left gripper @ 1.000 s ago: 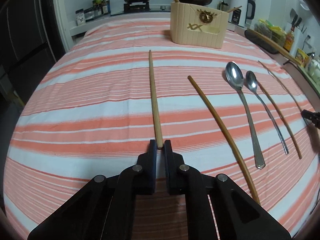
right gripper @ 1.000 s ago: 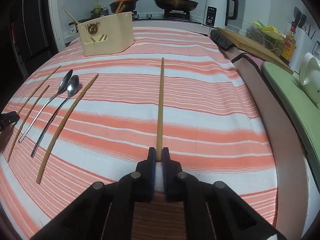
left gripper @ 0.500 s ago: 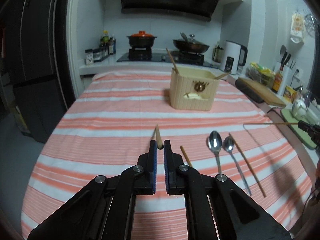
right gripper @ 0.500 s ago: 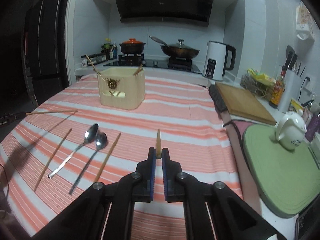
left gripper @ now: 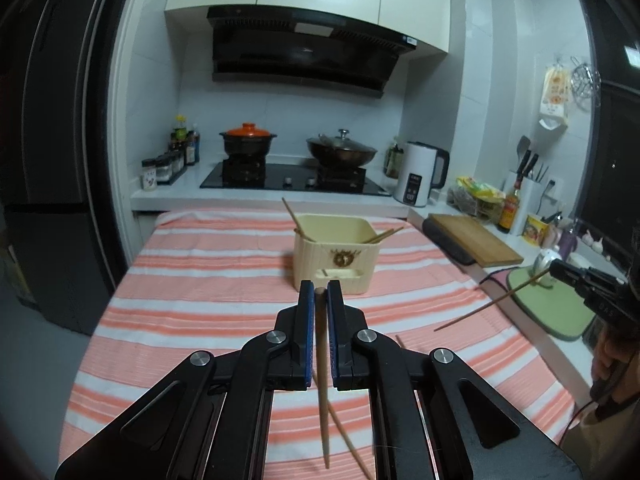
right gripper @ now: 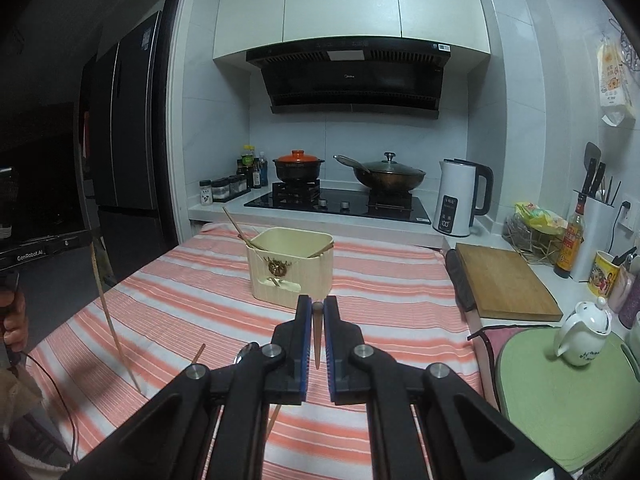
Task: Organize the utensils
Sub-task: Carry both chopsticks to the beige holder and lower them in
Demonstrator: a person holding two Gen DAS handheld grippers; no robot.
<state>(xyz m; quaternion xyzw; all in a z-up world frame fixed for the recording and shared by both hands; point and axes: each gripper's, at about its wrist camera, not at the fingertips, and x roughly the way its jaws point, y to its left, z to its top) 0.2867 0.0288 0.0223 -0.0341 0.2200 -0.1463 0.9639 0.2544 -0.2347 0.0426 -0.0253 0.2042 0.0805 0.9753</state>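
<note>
Wooden and slim, the left chopstick [left gripper: 322, 380] sits pinched between the pressed-together jaws of the left gripper [left gripper: 320, 292]; in the left wrist view its blunt end shows at the fingertips and its shaft hangs steeply down toward the striped tablecloth [left gripper: 192, 292]. Straight ahead and farther off stands the cream utensil holder [left gripper: 336, 256], already with chopsticks leaning out of its open top, so the target lies dead ahead of this gripper and slightly below it. At the right edge of the same view the right gripper [left gripper: 560, 270] carries its own chopstick [left gripper: 488, 308], slanting down to the left. In the right wrist view the right gripper is likewise clamped on that chopstick, blunt end up between the pads and tip down, with the holder ahead and a little left. More utensils lie on the cloth near the left, among them a spoon [right gripper: 245, 353]. Both grippers look about equally far from the holder. Each stick, judged from its steep hang, would need lifting above the rim and dropping in tip first.
</note>
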